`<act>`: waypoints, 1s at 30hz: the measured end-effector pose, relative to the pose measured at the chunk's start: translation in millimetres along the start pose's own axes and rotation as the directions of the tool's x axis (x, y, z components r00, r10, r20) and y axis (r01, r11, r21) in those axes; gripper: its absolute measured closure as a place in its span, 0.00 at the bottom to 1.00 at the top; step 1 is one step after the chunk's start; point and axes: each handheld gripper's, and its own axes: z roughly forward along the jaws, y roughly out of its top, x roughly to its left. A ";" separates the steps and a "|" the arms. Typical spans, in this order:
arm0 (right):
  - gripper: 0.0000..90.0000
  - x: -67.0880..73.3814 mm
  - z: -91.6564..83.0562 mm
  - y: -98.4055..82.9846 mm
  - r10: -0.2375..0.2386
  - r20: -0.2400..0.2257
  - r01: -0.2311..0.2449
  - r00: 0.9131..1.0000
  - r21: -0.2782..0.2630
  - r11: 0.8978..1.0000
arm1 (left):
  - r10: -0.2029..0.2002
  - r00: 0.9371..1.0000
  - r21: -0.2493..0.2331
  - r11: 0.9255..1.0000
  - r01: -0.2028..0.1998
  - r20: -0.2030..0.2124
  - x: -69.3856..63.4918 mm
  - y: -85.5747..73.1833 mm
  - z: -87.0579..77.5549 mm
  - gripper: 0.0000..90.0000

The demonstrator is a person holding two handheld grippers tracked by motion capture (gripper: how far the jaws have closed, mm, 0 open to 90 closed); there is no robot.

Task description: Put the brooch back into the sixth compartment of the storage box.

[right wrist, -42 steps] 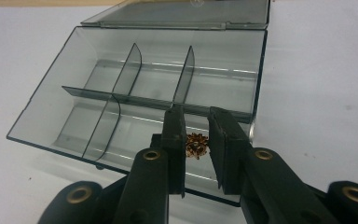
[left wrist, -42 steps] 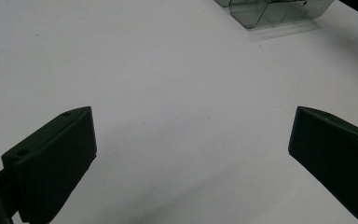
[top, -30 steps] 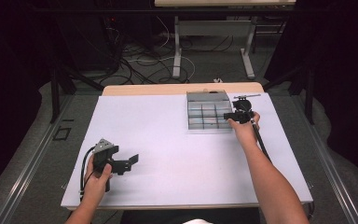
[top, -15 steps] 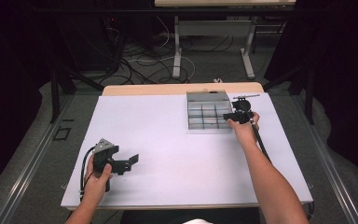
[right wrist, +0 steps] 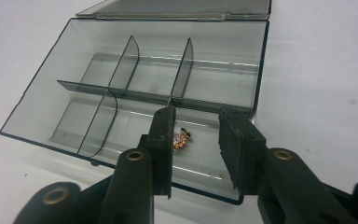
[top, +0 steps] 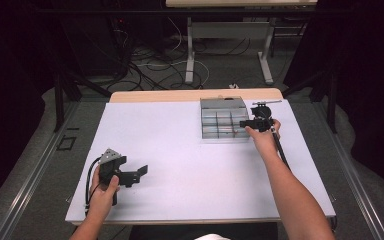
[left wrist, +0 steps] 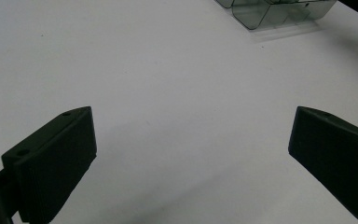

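Note:
A clear smoky compartment box (right wrist: 42, 88) lies on the white table with its lid folded back. A small gold and pink trinket (right wrist: 181, 138) lies on the floor of the near right compartment. My right gripper (right wrist: 198, 114) hovers over that compartment. Its jaws have just been opening, and a gap now shows between them. The trinket sits below, beside the left pad (right wrist: 165, 135), and is not pinched. From above, the right gripper (top: 256, 122) is at the right edge of the box (top: 202, 125). My left gripper (top: 139, 174) rests open near the front left, nothing between its jaws (left wrist: 193, 126).
The box's corner (left wrist: 279, 14) shows far off in the left gripper view. The white table sheet (top: 180, 145) spreads between the two hands. A cable (top: 281, 150) trails from the right gripper along the forearm. Table legs and floor cables lie beyond the far edge.

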 end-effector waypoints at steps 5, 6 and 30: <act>0.66 0.8 -5.4 1.5 0.003 -0.010 -0.003 1.000 -0.013 1.000 | 0.001 1.000 0.007 1.000 -0.001 -0.003 -0.6 0.2 -0.2 0.01; 0.65 0.0 -6.9 1.5 -0.012 -0.014 0.012 1.000 -0.011 1.000 | 0.001 1.000 0.009 1.000 -0.001 0.000 -0.7 0.2 -0.2 0.01; 0.44 15.4 -38.6 1.9 -0.072 -0.061 0.067 0.996 -0.078 0.995 | -0.002 1.000 0.010 1.000 0.002 0.001 -1.4 -0.1 1.0 0.01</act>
